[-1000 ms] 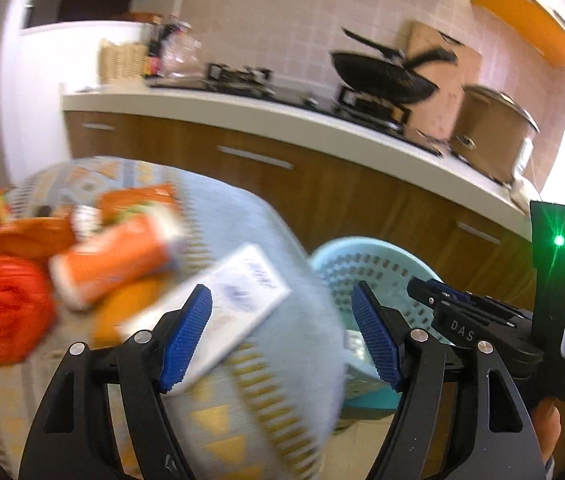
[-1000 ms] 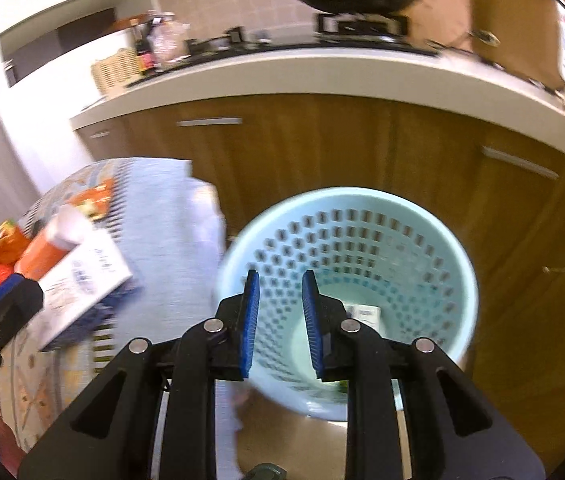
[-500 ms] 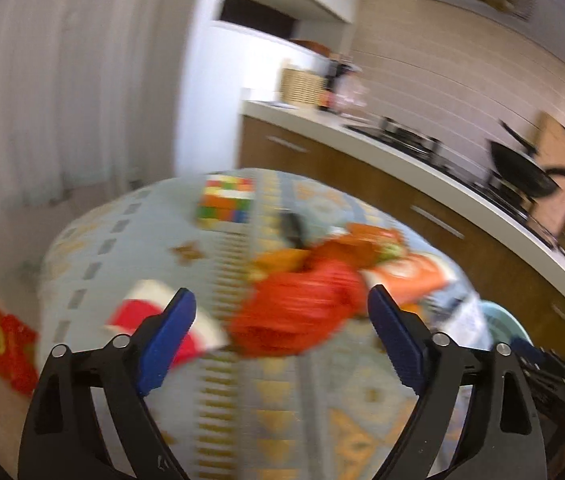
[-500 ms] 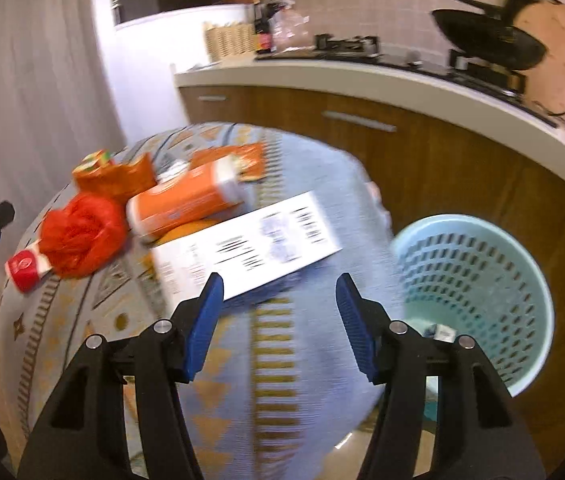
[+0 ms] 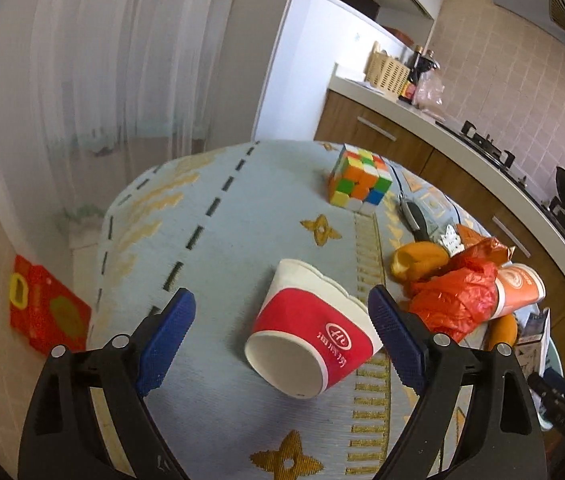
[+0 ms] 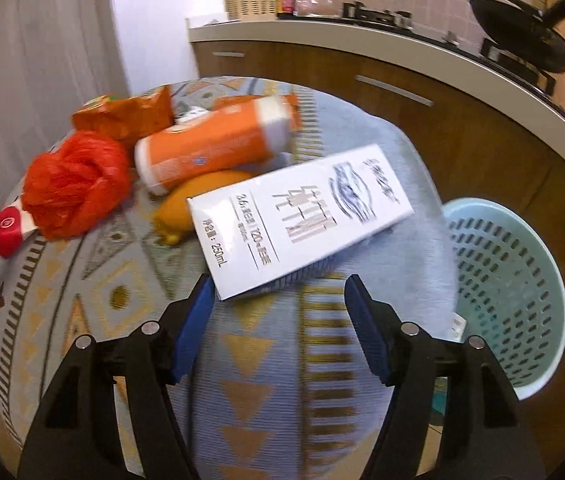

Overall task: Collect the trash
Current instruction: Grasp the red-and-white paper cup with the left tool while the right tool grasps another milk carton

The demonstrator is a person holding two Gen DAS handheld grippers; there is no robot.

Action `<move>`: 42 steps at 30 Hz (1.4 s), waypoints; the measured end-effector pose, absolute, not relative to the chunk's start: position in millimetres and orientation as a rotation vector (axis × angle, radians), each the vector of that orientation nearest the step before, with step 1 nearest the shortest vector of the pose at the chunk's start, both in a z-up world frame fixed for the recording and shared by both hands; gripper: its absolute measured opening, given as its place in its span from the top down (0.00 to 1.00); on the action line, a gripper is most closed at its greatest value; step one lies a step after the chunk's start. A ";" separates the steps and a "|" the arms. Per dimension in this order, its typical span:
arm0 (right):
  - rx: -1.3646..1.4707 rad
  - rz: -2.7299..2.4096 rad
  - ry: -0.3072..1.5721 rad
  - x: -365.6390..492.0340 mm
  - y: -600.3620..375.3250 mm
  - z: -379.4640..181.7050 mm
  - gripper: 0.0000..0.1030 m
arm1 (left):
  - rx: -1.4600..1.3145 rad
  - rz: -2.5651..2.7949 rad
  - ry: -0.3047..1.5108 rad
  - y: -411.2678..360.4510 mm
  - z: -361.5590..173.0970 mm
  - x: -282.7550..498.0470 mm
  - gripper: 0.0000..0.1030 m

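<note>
Both grippers swung from the basket back over the desk. Left gripper – fingers spread wide, red-and-white paper cup lying on its side between them, untouched. Right gripper – fingers have just been opening, empty, just short of the white milk carton. Teal basket sits at right, below the desk edge.

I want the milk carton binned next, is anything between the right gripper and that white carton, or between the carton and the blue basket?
Nothing visible blocks either. The right gripper, jaws open and just been opening with nothing between them, faces the near end of the white carton over bare tablecloth. The blue basket stands beside the table, below its edge, top open.
</note>
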State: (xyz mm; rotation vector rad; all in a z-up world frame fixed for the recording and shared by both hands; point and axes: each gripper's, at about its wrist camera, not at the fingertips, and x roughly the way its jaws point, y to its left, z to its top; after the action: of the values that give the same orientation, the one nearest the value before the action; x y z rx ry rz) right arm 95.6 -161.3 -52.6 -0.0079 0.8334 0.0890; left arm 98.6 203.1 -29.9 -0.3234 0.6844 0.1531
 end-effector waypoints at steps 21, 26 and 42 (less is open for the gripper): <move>0.205 0.011 0.872 122.4 -190.2 -46.5 0.10 | -0.353 -0.143 0.783 185.8 -60.6 109.0 0.17; 0.234 -0.047 0.896 140.1 -187.5 -52.2 0.10 | -0.338 -0.221 0.799 173.8 -62.9 107.9 0.18; 0.217 -0.107 0.916 145.5 -191.3 -57.7 0.44 | -0.324 -0.123 0.711 172.9 -32.1 91.5 0.39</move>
State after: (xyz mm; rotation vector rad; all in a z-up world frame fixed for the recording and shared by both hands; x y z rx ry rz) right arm 145.5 -191.3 -57.7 0.2166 0.9161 -0.1074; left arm 91.5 172.9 -32.1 -0.3237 0.7108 -0.1234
